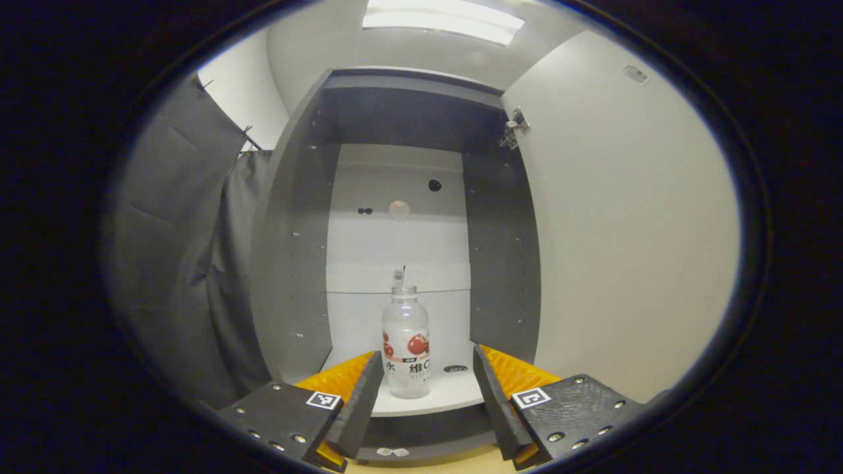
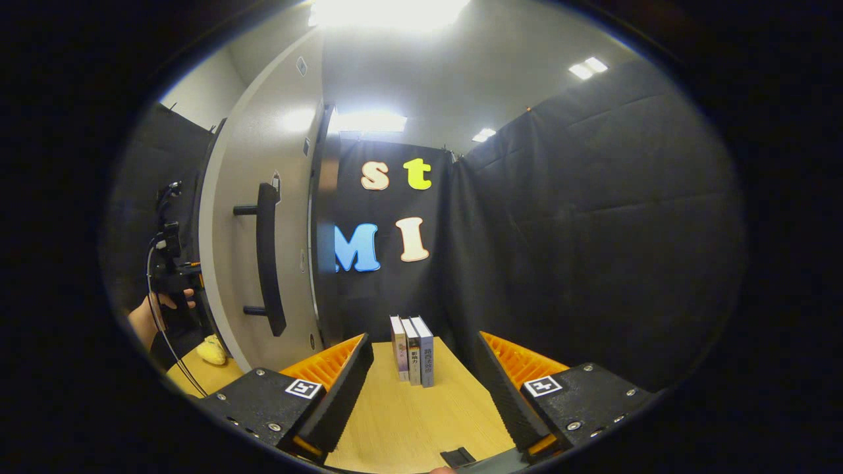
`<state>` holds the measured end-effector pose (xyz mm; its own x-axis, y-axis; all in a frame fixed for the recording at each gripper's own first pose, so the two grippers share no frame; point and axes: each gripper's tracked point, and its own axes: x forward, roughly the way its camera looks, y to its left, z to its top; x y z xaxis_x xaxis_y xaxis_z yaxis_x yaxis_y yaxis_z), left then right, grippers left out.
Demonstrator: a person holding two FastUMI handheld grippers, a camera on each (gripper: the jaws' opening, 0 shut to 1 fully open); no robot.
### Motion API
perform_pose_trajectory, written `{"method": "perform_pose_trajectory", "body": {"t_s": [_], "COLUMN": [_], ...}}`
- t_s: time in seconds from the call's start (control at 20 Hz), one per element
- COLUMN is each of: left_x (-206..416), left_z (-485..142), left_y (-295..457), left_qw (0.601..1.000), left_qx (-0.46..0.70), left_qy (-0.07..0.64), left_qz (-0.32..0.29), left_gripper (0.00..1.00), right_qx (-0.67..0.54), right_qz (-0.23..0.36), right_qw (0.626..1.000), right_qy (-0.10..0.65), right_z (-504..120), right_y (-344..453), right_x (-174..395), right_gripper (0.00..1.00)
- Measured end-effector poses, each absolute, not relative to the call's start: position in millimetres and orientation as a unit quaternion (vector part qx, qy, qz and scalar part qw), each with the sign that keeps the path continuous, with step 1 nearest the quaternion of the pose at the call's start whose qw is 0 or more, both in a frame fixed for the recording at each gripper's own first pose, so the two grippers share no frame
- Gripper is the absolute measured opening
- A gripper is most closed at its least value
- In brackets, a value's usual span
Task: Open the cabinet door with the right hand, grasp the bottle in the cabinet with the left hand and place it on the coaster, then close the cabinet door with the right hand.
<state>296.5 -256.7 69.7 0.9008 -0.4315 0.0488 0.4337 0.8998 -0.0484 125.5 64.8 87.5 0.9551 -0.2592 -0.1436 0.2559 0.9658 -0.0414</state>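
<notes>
Our left gripper, jaws apart, faces the bottle inside the cabinet; door swung open; right gripper spread too.

We see three books standing upright side by side on the pale wooden tabletop, their spines turned toward us, near the dark curtain that hangs in folds behind and to the right. A small yellow object lies on the same tabletop at the far left; we cannot tell what it is. A small dark piece sits at the table's near edge. In the left gripper view a grey curtain hangs at the left, and a ceiling light panel glows overhead
</notes>
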Motion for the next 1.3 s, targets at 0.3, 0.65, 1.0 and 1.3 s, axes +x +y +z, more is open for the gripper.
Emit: {"method": "perform_pose_trajectory", "body": {"t_s": [0.3, 0.65, 1.0, 1.3], "left_x": [363, 401, 389, 332], "left_z": [34, 6, 13, 40], "left_y": [-270, -283, -282, -258], "left_qw": [0.974, 0.970, 0.969, 0.977], "left_qx": [-0.032, -0.035, -0.041, -0.038], "left_qy": [0.008, 0.043, 0.051, 0.029], "left_qz": [-0.224, -0.236, -0.238, -0.207], "left_gripper": [0.78, 0.73, 0.71, 0.71], "right_qx": [-0.009, -0.011, -0.016, -0.010], "right_qz": [-0.183, -0.192, -0.141, -0.091], "right_qw": [0.978, 0.976, 0.984, 0.990], "right_qy": [0.095, 0.104, 0.103, 0.106], "right_z": [75, 71, 72, 70], "right_y": [58, 63, 70, 70], "right_x": [122, 123, 127, 121], "right_gripper": [0.95, 0.95, 0.95, 0.95]}}
